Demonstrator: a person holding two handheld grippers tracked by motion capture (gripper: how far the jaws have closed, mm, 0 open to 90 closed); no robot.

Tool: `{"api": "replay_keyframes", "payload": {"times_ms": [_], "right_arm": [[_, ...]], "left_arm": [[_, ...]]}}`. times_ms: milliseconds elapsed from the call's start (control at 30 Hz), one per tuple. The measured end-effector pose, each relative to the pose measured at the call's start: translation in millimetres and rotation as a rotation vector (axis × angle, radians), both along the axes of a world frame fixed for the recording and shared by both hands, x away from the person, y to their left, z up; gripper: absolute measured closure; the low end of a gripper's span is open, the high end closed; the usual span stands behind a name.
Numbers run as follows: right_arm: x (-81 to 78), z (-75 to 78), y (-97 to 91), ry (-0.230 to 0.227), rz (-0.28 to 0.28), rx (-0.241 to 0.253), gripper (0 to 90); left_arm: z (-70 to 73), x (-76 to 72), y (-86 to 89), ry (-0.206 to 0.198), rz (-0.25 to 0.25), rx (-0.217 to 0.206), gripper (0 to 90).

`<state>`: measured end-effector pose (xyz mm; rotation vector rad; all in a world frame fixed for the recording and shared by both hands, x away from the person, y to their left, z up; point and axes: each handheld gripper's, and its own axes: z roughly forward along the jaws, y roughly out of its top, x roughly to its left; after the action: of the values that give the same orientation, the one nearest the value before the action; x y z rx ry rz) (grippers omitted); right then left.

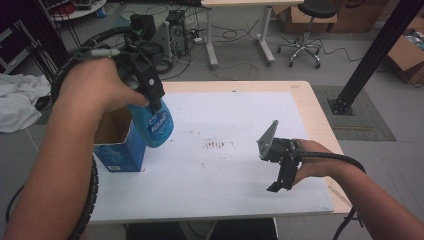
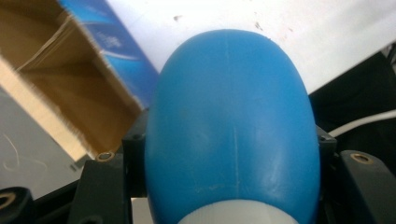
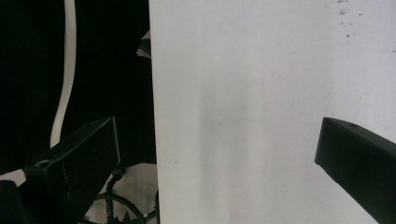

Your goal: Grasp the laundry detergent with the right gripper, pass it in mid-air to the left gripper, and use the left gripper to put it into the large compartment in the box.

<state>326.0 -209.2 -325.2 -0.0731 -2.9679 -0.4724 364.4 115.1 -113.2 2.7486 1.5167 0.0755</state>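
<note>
Left gripper (image 1: 150,95) pinches blue bottle (image 1: 152,122), held in the air just above the open blue carton (image 1: 117,150) at desk (image 1: 225,165) left. Right gripper (image 1: 280,182) spread wide, empty, low over the white desk surface near the front edge.

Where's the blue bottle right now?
In the high view the blue bottle hangs at the table's left side, clamped in the left gripper, just above and right of the open blue box; the left gripper view shows it between the jaws.

Hand-held gripper (image 3: 219,158) jaws apart, white tabletop (image 3: 261,93)
</note>
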Motion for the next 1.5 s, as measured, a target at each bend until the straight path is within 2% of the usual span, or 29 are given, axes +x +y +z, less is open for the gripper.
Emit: {"api": "replay_keyframes", "payload": {"times_ms": [233, 467, 700, 867, 1167, 1300, 1500], "right_arm": [[1.7, 1.4, 0.0, -0.006, 0.004, -0.008, 0.0], [2.0, 2.5, 0.9, -0.004, 0.01, -0.014, 0.0], [2.3, 3.5, -2.4, -0.007, 0.006, -0.014, 0.0], [2.7, 2.9, -6.0, -0.006, -0.004, -0.01, 0.0], [3.2, -0.2, -10.3, 0.005, -0.015, -0.021, 0.0], [2.4, -0.3, -10.2, 0.005, -0.015, -0.021, 0.0], [1.6, 0.2, -10.8, 0.007, -0.018, -0.017, 0.0]], "left_arm": [[15.9, 8.7, 21.8, -0.004, 0.133, -0.011, 39.1], [26.5, 18.6, 48.2, 0.006, 0.243, -0.017, 39.1], [25.0, 27.6, 73.8, 0.003, 0.349, 0.0, 39.1], [15.2, 34.9, 91.7, 0.004, 0.413, 0.017, 39.1], [-6.5, 44.5, 114.5, 0.018, 0.47, 0.029, 39.0], [-16.4, 48.6, 118.4, 0.028, 0.468, 0.057, 39.0], [-33.2, 53.0, 119.9, 0.049, 0.453, 0.038, 39.0]]}}
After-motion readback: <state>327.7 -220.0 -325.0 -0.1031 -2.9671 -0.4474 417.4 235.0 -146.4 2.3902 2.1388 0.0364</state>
